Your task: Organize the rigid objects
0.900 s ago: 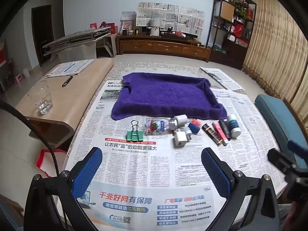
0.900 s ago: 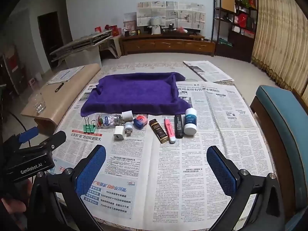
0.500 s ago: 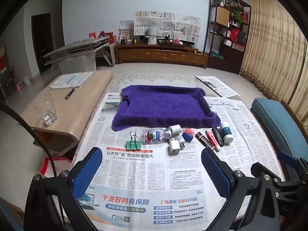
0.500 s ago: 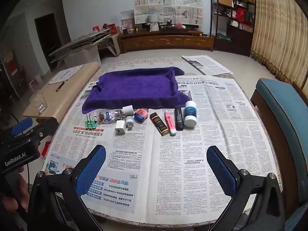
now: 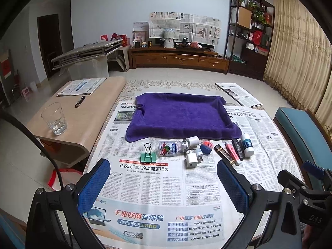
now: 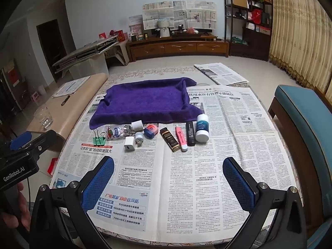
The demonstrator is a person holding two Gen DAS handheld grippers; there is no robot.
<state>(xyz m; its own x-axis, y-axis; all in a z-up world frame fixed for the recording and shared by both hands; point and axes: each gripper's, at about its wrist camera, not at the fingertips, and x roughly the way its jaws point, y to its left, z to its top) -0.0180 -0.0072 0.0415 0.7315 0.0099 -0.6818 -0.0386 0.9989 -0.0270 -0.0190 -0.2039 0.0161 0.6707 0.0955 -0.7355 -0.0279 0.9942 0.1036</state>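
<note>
We see a deep purple towel [image 5: 180, 114] on black-and-white newspaper [image 5: 145, 186] with red headlines and a blue advert. At our twelve o'clock lie a mint green clip [image 5: 148, 157], white chargers [image 5: 191, 161], a pink marker [image 6: 181, 138] and a black tube [image 6: 190, 133]. At three o'clock we see a teal chair [image 6: 307, 124], and our pads [image 6: 98, 183] are blue.

My left wrist cam looks forward and down over the newspaper-covered table [image 5: 145, 186] from its near edge; my right wrist cam sits just right of it, same heading. Both share the purple towel [image 5: 180, 114] [image 6: 145, 101], the item row and the far TV cabinet [image 5: 178, 59] [image 6: 178, 48].
</note>
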